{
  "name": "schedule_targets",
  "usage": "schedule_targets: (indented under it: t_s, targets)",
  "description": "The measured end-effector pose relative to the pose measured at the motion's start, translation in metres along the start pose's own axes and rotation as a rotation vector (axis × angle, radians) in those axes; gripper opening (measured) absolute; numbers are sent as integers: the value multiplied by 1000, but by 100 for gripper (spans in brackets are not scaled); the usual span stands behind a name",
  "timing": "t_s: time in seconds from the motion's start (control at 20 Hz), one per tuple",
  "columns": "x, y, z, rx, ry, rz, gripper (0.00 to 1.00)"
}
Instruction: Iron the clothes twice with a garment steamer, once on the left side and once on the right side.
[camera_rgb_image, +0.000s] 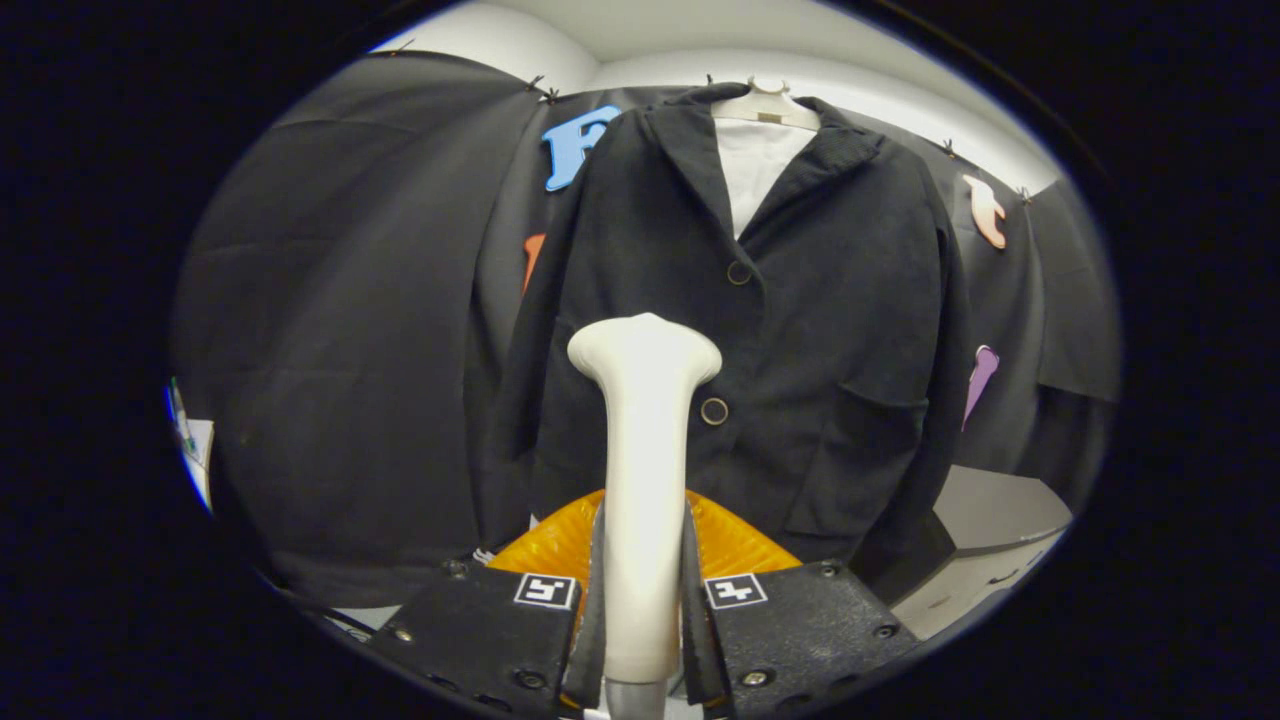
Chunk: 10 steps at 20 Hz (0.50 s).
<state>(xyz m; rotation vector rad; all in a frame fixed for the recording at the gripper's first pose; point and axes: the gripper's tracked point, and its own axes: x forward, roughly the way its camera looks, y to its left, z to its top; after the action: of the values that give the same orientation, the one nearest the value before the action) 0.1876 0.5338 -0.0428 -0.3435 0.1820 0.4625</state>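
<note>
Centrally, the steamer stood upright between the fingers of the tool, its pale handle pinched from both sides so that the tool was clamped firmly on it. The steamer's wide, flattened head rose ahead of the fingers and sat in front of the jacket, at the level of the lower button; whether the head touched the cloth could not be told. It lay just to the side of the button line, over one front panel. Behind the handle, low down and just beyond the fingers, an orange ribbed part was visible; its nature could not be determined. The dark jacket hung on a pale hanger, with a white lining or shirt showing at the open collar. An upper button was fastened below the lapels, and a patch pocket sat on the far panel. Beyond the jacket's hem, off to one side, part of a grey bench was seen against the booth's dark cloth wall.
</note>
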Motion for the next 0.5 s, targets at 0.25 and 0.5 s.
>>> schedule_targets:
  t_s: [0.25, 0.5]
  targets:
    - [-4, 10, -27, -15, 57, 21, 34]
    - [-5, 15, -52, -25, 110, 29, 34]
